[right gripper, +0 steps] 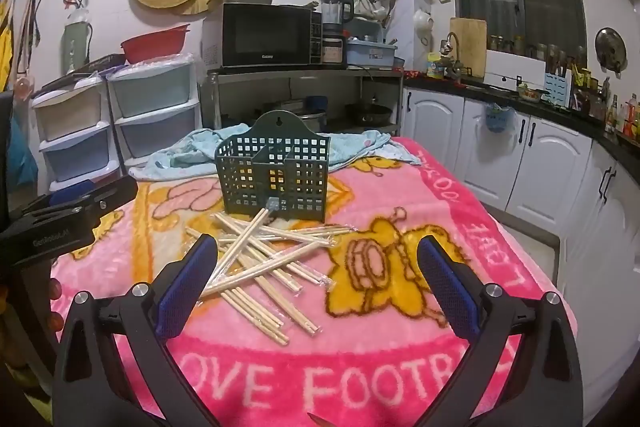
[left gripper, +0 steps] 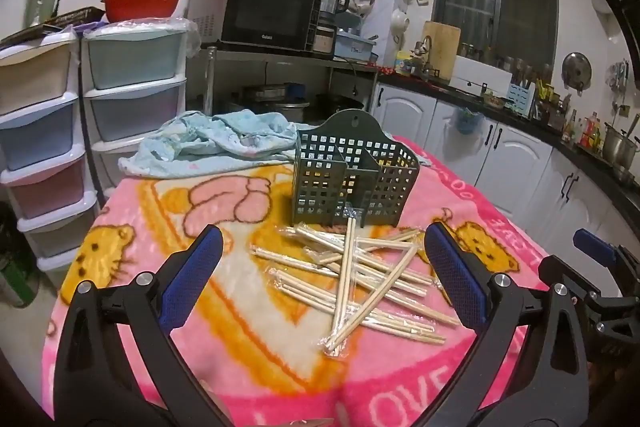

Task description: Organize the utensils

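Observation:
A pile of wrapped wooden chopsticks (left gripper: pixel 360 279) lies on the pink blanket, just in front of a dark green perforated utensil holder (left gripper: pixel 354 173) that stands upright. My left gripper (left gripper: pixel 320 247) is open and empty, hovering above the near side of the pile. In the right wrist view the chopsticks (right gripper: pixel 264 267) lie left of centre and the holder (right gripper: pixel 274 177) stands behind them. My right gripper (right gripper: pixel 318 255) is open and empty, just right of the pile. The left gripper's body (right gripper: pixel 68 215) shows at the left edge.
A crumpled light blue cloth (left gripper: pixel 208 143) lies behind the holder. Plastic drawer towers (left gripper: pixel 132 87) stand to the left, a microwave shelf (left gripper: pixel 276 59) behind, white cabinets (right gripper: pixel 552 163) to the right. The pink blanket (right gripper: pixel 360 379) covers the table to its near edge.

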The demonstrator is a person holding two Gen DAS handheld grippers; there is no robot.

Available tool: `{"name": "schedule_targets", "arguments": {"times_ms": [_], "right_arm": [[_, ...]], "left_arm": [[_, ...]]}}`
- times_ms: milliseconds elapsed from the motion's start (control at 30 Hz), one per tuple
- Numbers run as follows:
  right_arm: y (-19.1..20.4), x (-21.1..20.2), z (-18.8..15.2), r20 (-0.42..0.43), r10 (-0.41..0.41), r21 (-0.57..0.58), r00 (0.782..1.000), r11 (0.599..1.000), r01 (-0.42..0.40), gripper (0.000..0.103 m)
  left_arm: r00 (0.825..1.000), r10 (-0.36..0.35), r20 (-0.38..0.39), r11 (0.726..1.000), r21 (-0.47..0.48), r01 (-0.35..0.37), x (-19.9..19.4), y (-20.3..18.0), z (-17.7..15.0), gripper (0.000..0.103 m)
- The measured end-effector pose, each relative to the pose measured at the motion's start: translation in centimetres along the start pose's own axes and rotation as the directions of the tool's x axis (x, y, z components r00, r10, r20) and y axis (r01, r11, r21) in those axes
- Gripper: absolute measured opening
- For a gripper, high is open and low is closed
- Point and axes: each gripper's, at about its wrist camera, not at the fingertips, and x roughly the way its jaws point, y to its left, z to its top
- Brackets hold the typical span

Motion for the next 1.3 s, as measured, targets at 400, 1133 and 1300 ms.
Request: {"name": "schedule_targets", "arguments": {"times_ms": [400, 1133, 1300], "right_arm": [[-0.1, -0.2, 0.2, 0.004, 0.001, -0.006, 1.000, 1.000, -0.001, 0.097], [0.2, -0.2, 0.0, 0.006, 0.002, -0.012, 1.000, 1.000, -0.001, 0.097], [0.0, -0.3, 0.3, 0.006, 0.007, -0.017, 1.000, 1.000, -0.007, 0.097]], "left_arm": [[1.000, -0.002, 0.003, 1.000, 0.003, 0.002, -0.4, -0.2, 0.4, 0.093], [1.000, -0.002, 0.006, 1.000, 0.002, 0.002, -1.0, 0.0, 0.7, 0.093], [1.000, -0.002, 0.009, 1.000, -0.005, 0.003, -1.1, 0.3, 0.9, 0.093]]}}
